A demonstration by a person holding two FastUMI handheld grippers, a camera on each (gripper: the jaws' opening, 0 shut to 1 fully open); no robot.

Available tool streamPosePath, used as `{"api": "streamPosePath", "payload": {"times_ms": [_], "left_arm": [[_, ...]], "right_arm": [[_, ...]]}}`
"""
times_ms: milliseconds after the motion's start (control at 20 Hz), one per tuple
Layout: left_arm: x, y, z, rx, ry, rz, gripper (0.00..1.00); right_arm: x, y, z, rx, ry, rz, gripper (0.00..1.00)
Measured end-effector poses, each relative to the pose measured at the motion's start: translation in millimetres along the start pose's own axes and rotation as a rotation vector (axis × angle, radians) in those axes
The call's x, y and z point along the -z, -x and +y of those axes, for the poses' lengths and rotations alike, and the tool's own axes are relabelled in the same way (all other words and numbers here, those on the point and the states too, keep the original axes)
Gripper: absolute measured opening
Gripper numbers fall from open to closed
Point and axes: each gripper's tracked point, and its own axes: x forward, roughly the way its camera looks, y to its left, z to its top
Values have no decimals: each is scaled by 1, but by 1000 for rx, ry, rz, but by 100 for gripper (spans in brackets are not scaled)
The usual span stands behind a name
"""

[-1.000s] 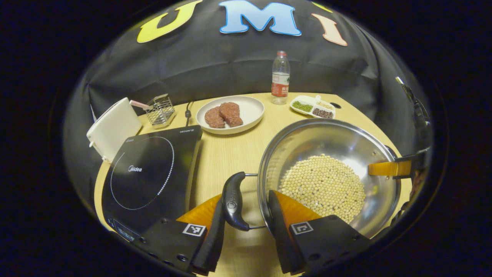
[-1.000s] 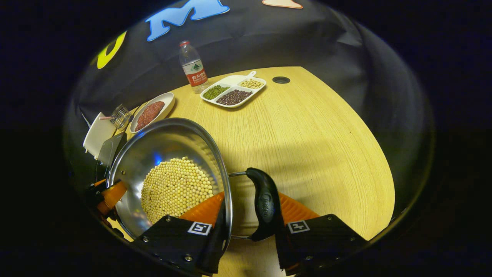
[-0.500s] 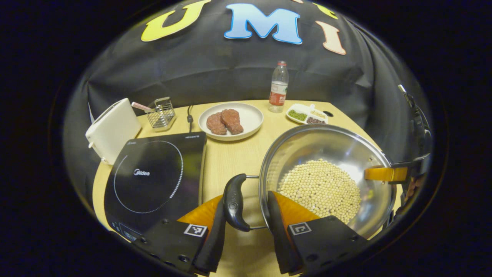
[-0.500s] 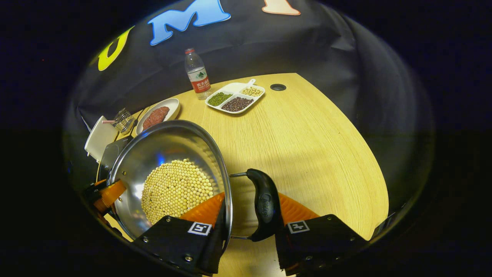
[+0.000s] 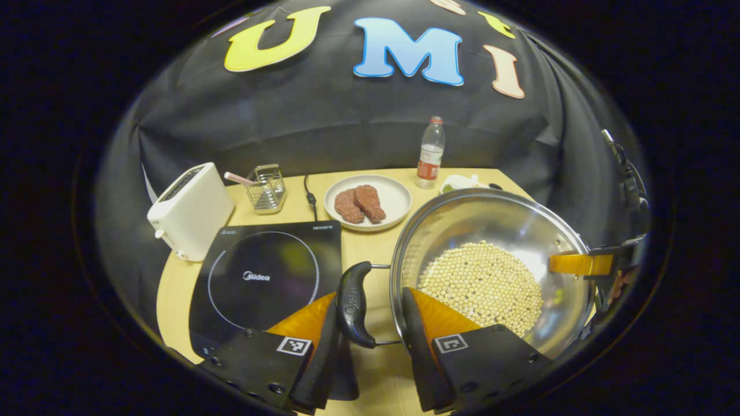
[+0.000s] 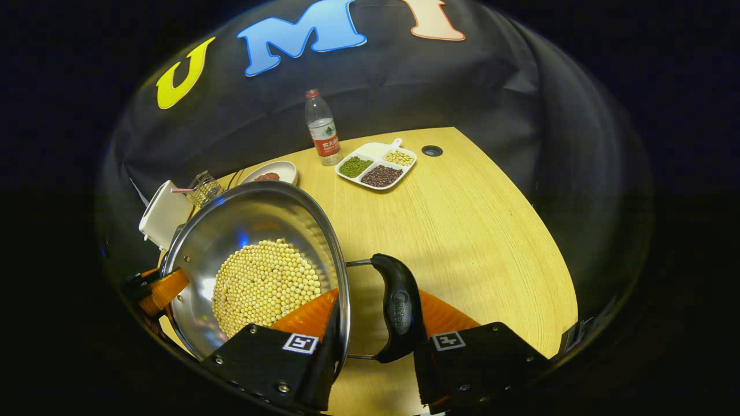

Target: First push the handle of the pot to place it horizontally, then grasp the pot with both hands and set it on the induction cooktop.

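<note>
The steel pot [image 5: 491, 254], its bottom covered with pale beans [image 5: 483, 283], hangs above the tabletop [image 6: 462, 231] just right of the induction cooktop [image 5: 266, 277]. The left tongs [image 5: 370, 341] pinch the black left handle [image 5: 351, 303] against the pot wall. The right tongs [image 6: 376, 346] likewise pinch the right handle [image 6: 399, 306]. Both handles lie flat, pointing outward, so the pot's long axis runs handle to handle.

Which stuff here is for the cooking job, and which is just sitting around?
For the job: pot of beans, its two black handles, induction cooktop, left gripper, right gripper.

Just sitting around: toaster, wire basket, plate of meat, water bottle, divided dish.
</note>
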Motion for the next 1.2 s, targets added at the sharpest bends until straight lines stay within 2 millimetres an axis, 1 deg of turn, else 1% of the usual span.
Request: {"api": "streamPosePath", "payload": {"times_ms": [100,150,200,250,300,400,450,500,550,600,650,700,750,900,1050,1100,1150,1200], "left_arm": [[-5,6,12,-4,9,-7,60],[-6,10,18,-4,13,-10,63],[-9,13,25,-6,20,-15,63],[-10,14,34,-8,25,-21,63],[-11,16,42,-11,30,-24,60],[-8,18,60,-19,41,-19,60],[-6,20,69,-25,42,-17,63],[-7,21,79,-30,43,-17,60],[-7,20,89,-33,44,-18,60],[-8,22,99,-36,44,-18,63],[-9,22,109,-38,41,-18,63],[-11,20,118,-39,39,-17,60],[-11,18,125,-40,36,-17,63],[-13,16,151,-45,40,-14,63],[-16,10,172,-45,47,-8,63],[-18,8,179,-44,49,-9,60],[-17,5,184,-43,52,-8,63],[-18,2,190,-44,53,-9,60]], "right_arm": [[-4,4,13,-2,7,-7,57],[-5,7,20,-1,5,-9,57],[-6,9,27,-1,8,-12,57],[-8,10,35,-2,10,-17,57],[-9,11,43,-4,15,-17,57],[-8,10,59,-7,27,-20,57],[-8,8,68,-9,33,-21,57],[-7,7,77,-12,34,-20,57],[-4,9,86,-17,34,-19,57],[-3,8,96,-19,32,-17,57],[-3,5,104,-21,31,-15,57],[-3,4,112,-22,30,-15,57],[-3,0,120,-23,29,-15,57],[-5,-6,141,-24,30,-12,57],[-8,-11,160,-18,37,-10,57],[-10,-13,166,-15,39,-11,57],[-11,-14,172,-10,35,-15,57],[-12,-15,178,-8,35,-16,57]]}}
